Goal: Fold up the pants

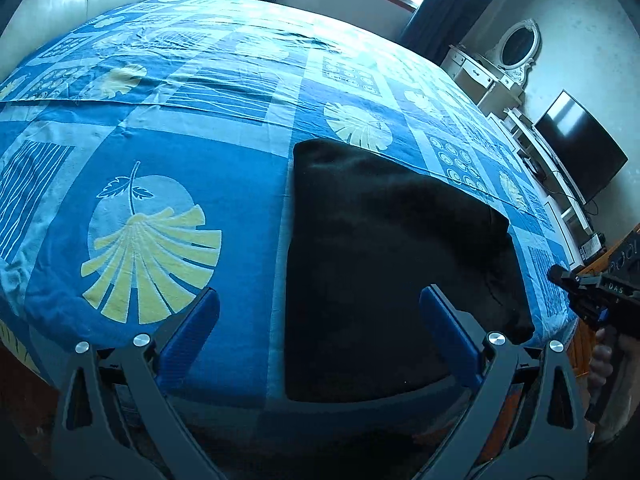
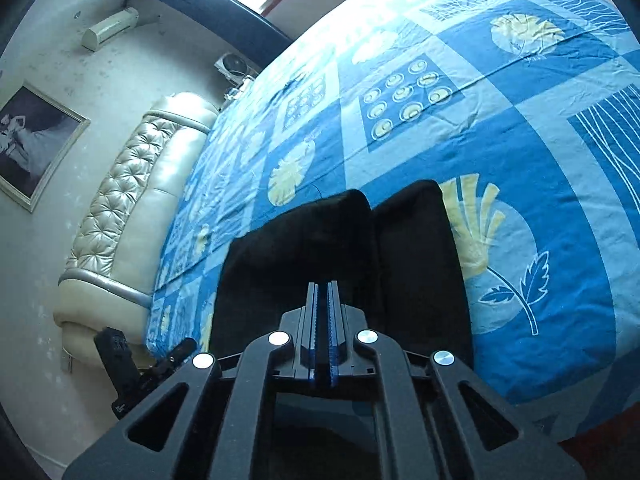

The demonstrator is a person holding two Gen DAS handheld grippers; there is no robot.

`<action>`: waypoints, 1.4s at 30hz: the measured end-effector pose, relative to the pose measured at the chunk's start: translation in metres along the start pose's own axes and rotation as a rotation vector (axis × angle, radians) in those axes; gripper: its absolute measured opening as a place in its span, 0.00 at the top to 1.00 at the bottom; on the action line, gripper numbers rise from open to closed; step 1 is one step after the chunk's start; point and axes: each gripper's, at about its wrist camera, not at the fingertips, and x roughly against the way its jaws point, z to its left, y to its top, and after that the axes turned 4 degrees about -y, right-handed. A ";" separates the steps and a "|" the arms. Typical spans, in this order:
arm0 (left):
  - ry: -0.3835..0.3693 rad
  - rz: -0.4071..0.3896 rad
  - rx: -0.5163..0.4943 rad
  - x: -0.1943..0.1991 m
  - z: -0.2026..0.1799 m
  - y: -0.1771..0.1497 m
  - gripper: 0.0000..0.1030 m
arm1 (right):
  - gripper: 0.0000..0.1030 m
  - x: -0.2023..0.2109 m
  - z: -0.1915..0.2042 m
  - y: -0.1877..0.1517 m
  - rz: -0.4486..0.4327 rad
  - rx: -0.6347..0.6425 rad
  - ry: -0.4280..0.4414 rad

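The black pants (image 1: 384, 272) lie folded in a compact block on the blue patterned bedspread (image 1: 240, 208), near the bed's front edge. My left gripper (image 1: 320, 300) is open and empty, its blue fingers wide apart just above the pants' left front corner. The right gripper shows at the right edge of the left wrist view (image 1: 560, 274), off the bed's side. In the right wrist view the pants (image 2: 416, 248) show as two folded black lobes. My right gripper (image 2: 322, 286) has its jaws pressed together above the pants; no cloth shows between them.
A cream tufted headboard (image 2: 128, 200) runs along the bed's far side. A white dresser with an oval mirror (image 1: 516, 46) and a dark television (image 1: 580, 144) stand by the right wall. The bed's front edge (image 1: 240, 408) drops off just under my left gripper.
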 end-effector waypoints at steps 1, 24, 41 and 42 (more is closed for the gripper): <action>0.000 0.003 0.006 0.000 0.002 0.000 0.03 | 0.93 -0.004 -0.005 0.000 0.020 -0.012 0.005; 0.001 0.032 0.105 -0.004 0.041 -0.004 0.03 | 0.17 -0.068 -0.041 0.006 0.174 -0.187 0.258; -0.002 0.061 0.119 -0.017 0.046 -0.005 0.03 | 0.81 -0.096 -0.021 0.000 0.250 -0.125 0.210; -0.003 0.061 0.122 -0.017 0.046 -0.005 0.03 | 0.84 -0.095 -0.023 0.000 0.246 -0.130 0.215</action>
